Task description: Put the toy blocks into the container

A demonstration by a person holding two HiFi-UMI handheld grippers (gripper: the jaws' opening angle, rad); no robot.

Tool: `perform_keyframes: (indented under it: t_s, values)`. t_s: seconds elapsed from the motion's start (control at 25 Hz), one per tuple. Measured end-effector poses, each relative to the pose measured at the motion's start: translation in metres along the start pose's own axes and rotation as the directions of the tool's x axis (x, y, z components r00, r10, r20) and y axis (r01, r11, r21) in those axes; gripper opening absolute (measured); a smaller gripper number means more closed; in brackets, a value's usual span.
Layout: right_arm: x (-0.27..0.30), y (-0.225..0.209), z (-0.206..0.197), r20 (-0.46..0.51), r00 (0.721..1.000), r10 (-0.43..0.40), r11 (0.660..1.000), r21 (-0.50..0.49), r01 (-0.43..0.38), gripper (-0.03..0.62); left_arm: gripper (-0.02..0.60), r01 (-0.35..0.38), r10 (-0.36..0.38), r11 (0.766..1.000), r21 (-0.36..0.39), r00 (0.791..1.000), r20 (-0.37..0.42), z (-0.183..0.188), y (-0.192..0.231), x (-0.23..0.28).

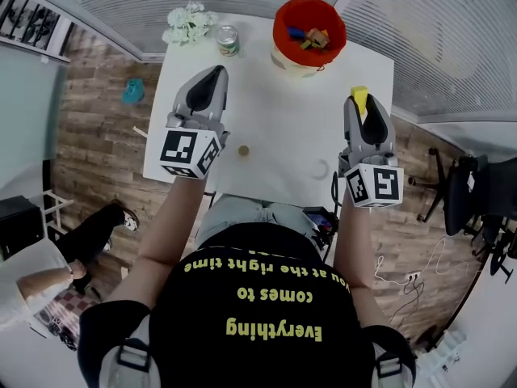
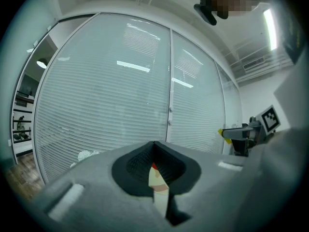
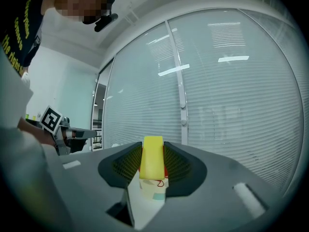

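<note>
A red-lined, cream-sided container (image 1: 283, 27) stands at the far middle of the white table (image 1: 275, 128) and holds several toy blocks (image 1: 312, 37). My right gripper (image 1: 359, 97) hovers over the table's right side, level, shut on a yellow block (image 1: 359, 98). In the right gripper view the yellow block (image 3: 153, 157) sits upright between the pads, with the container (image 3: 153, 193) showing below it. My left gripper (image 1: 216, 72) hangs over the left side of the table with nothing in it, its jaws together; through the thin slit only a sliver of the container (image 2: 157, 179) shows.
A metal can (image 1: 229, 40) and a bunch of white flowers (image 1: 187, 23) stand at the table's far left. A small round brown piece (image 1: 242, 149) lies near the front middle. Wooden floor surrounds the table; an office chair (image 1: 468, 192) is on the right.
</note>
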State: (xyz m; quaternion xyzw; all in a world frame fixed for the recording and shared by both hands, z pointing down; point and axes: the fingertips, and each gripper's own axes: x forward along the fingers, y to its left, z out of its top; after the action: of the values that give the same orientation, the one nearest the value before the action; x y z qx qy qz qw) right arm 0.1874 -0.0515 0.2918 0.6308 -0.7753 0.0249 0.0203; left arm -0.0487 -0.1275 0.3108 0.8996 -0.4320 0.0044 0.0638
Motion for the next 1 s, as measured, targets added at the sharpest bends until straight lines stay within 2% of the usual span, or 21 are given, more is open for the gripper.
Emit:
perform_keyframes:
  t_s: [0.36,1.0]
  values:
    - [0.021,-0.009,0.003,-0.022,0.999,0.041,0.999,-0.022,-0.041,0.149,-0.002,-0.018,0.018,1.000,-0.007,1.000,-0.009,-0.003,0.002,0.018]
    - [0.055,-0.020,-0.002,-0.061,0.993,0.103,0.995,-0.011,-0.104,0.149,0.000,-0.025,0.025,1.000,-0.006,0.997,-0.067,-0.029,0.000,0.041]
